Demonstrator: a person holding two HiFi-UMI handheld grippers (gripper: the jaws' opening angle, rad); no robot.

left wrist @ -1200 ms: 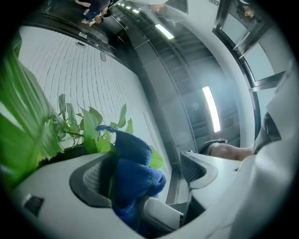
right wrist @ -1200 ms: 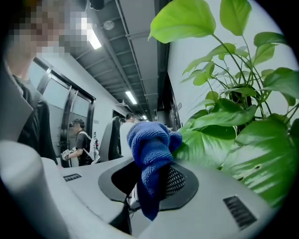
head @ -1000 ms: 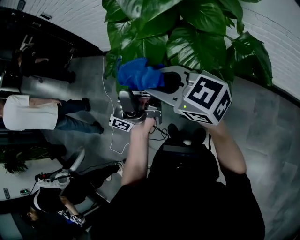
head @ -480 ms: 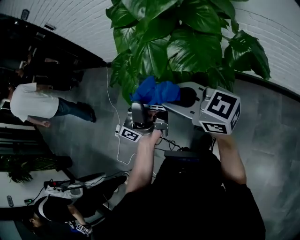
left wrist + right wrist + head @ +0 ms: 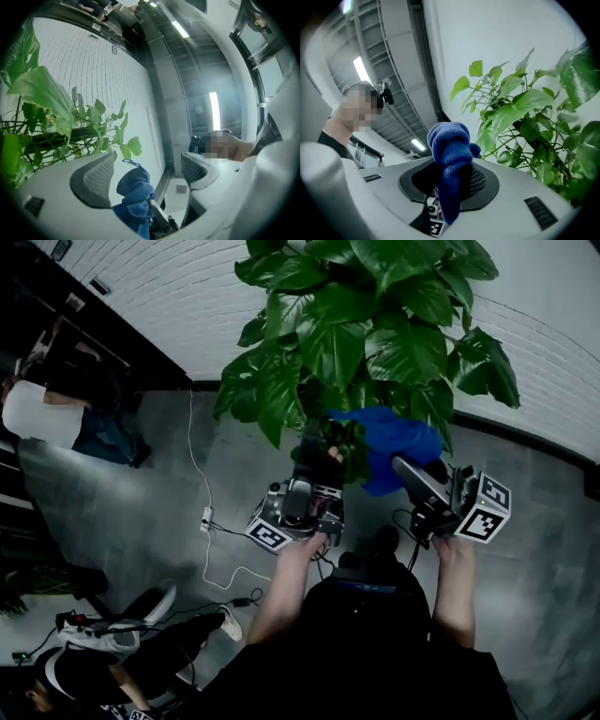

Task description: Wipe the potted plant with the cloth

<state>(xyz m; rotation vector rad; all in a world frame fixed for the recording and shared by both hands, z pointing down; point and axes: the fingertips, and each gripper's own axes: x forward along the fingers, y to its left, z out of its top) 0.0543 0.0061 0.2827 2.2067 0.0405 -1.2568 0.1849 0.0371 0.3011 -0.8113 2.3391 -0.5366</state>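
The potted plant (image 5: 356, 324) spreads big green leaves before a white brick wall; its pot is hidden. A blue cloth (image 5: 389, 448) is bunched just under the lower right leaves. My right gripper (image 5: 411, 472) is shut on it, and in the right gripper view the cloth (image 5: 451, 161) stands up from the closed jaws of the right gripper (image 5: 450, 177), with leaves (image 5: 520, 112) to the right. My left gripper (image 5: 321, 448) points up into the foliage, to the left of the cloth. In its own view the left gripper (image 5: 147, 165) is open and holds nothing; the cloth (image 5: 136, 197) shows beyond the gap.
A white power strip and cable (image 5: 204, 517) lie on the grey floor to the left. A person in a white top (image 5: 37, 413) stands far left, and another person (image 5: 84, 662) sits at the lower left. A dark baseboard (image 5: 525, 437) runs along the wall.
The right gripper has carried the cloth rightward, from above the left gripper to its right side, under the lower right leaves. Both grippers now sit lower in the head view.
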